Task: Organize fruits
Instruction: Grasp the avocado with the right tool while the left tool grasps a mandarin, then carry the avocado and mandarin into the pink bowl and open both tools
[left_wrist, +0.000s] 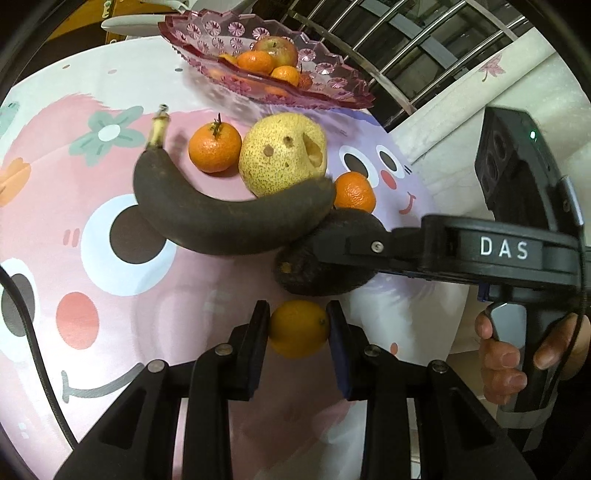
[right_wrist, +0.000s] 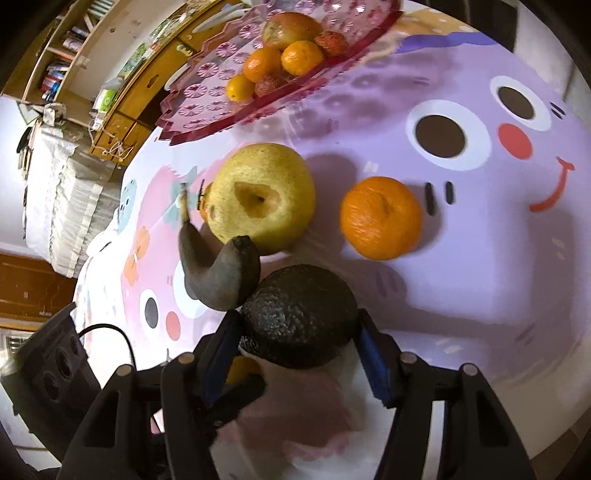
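My left gripper is shut on a small orange, held just above the cloth. My right gripper is shut on a dark avocado; it also shows in the left wrist view with one right finger across it. A blackened banana lies against the avocado and a yellow pear. Two loose mandarins lie beside the pear. A pink glass dish at the back holds an apple, mandarins and lychees.
A cartoon-print tablecloth covers the table. A metal rack stands behind the dish. The right wrist view shows the table's left edge, a bed and wooden shelves beyond. A cable runs at left.
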